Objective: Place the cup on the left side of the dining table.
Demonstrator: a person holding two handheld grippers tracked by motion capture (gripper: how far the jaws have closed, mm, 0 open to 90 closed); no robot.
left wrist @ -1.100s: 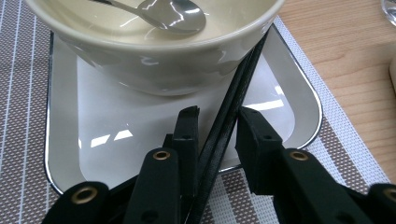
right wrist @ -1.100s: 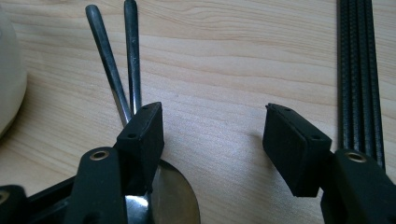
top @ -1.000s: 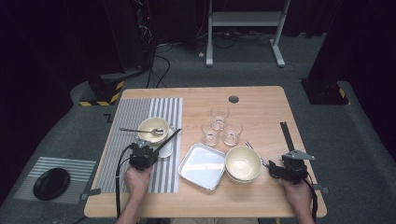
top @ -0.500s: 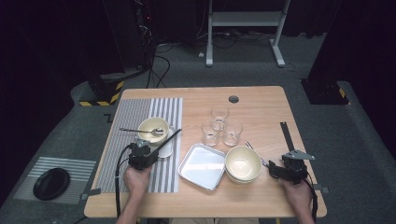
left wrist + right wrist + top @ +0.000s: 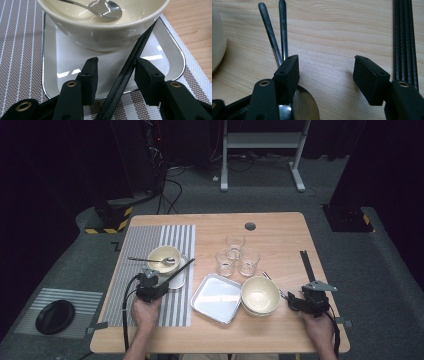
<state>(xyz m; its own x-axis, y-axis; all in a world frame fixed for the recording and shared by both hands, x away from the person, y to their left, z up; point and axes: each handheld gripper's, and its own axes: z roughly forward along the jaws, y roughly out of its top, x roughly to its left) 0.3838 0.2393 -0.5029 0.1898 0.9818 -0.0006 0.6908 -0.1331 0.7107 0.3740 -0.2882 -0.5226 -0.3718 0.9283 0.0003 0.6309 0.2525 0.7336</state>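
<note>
What worries me most is the black chopsticks [image 5: 130,67]. They lean with their far ends against the side of the cream bowl [image 5: 100,32] and their near ends reach down past the lip of the small tray [image 5: 165,57] that the bowl stands on. If I pull my left tongs [image 5: 116,63] back at a slant, a pad could catch the pair and drag it off the bowl. It would then roll onto the striped mat [image 5: 20,50], or knock the bowl and rattle the spoon [image 5: 105,8] lying inside it. Lifting straight away from the bowl looks like the safer exit to me.

My left tongs have just been opening and now stand about half wide, with the chopsticks between the jaws, just in front of the bowl. The left pad is clearly off them. The right pad sits very close, and from this angle I cannot say whether it grazes them or not. Either way, I judge nothing is gripped.

My right tongs [image 5: 327,67] are far off to the right of the bowl, low over bare wood, jaws wide and holding nothing. Two metal spoons [image 5: 270,32] lie under and beside the left jaw, and another black pair of sticks [image 5: 405,37] lies just outside the right one. Closing carelessly there could flick a spoon sideways
</note>
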